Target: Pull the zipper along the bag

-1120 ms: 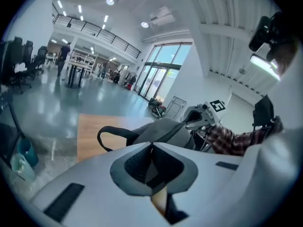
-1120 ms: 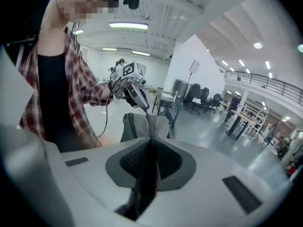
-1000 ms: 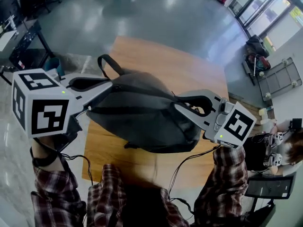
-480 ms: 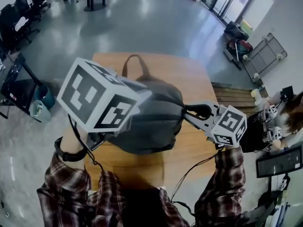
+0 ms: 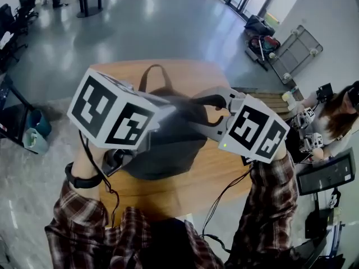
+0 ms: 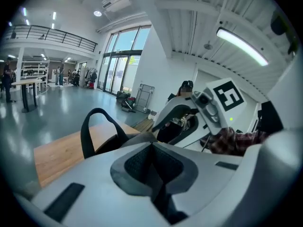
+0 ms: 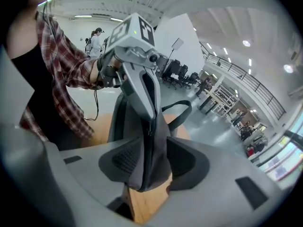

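**Left tool closed at the zipper line, right tool letting the bag's fold go**

Nearest the camera, plaid sleeves [image 5: 78, 223] bring both tools in over the near side of the table. The left tool [image 6: 152, 150] has its jaws together, the pads meeting along a thin line. Whether the pull tab is nipped between them cannot be made out. In the right gripper view its tip comes down onto the zipper [image 7: 149, 126] along the bag's raised ridge. That suggests it is the pulling hand, angled downward so the tug runs along the seam.

The right tool [image 7: 156, 162] has just been opening its jaws. A fold of the dark grey bag [image 5: 165, 150] hangs between them, but one pad stands clear of the cloth, so nothing is clamped. A grip on that fold would keep the cloth taut against the pull. Letting it go suggests either that the run is done or that the hold is about to shift.

The bag rests slumped on the wooden table [image 5: 216, 170], between the two tools, with its carry handle [image 5: 150, 74] arching up at the far end. Beyond the table is glossy floor [image 5: 140, 27], and a person [image 5: 336, 111] sits off to the right.
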